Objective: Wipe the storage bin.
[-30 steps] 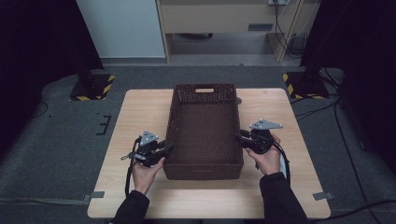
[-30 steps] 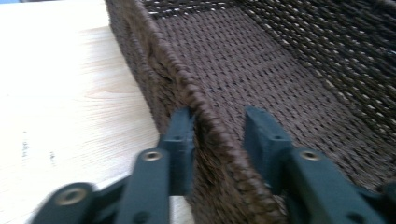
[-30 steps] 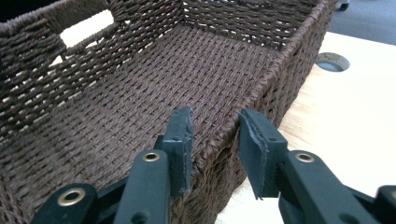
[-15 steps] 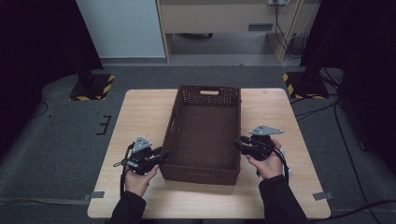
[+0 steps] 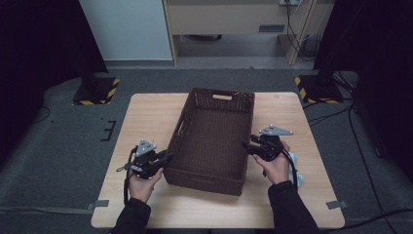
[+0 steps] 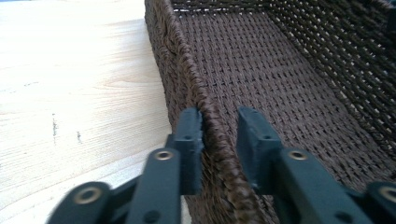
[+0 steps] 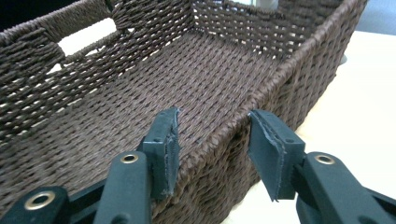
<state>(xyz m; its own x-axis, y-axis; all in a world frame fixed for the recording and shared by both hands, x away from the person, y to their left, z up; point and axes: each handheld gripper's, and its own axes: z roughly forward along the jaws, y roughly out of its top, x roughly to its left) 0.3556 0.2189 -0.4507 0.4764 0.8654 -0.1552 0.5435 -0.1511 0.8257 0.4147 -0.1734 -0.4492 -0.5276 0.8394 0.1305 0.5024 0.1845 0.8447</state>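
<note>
Wicker basket (image 5: 209, 141) has slid nearer on the desk (image 5: 146, 114). Left gripper (image 6: 219, 135) apparently pinching its rim; right gripper (image 7: 212, 140) fingers just opening wide, releasing.

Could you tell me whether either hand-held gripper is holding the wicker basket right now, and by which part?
The left hand-held gripper straddles the wicker basket rim, outer pad touching. The right hand-held gripper, jaws just opening, straddles the opposite rim without pressing.
</note>
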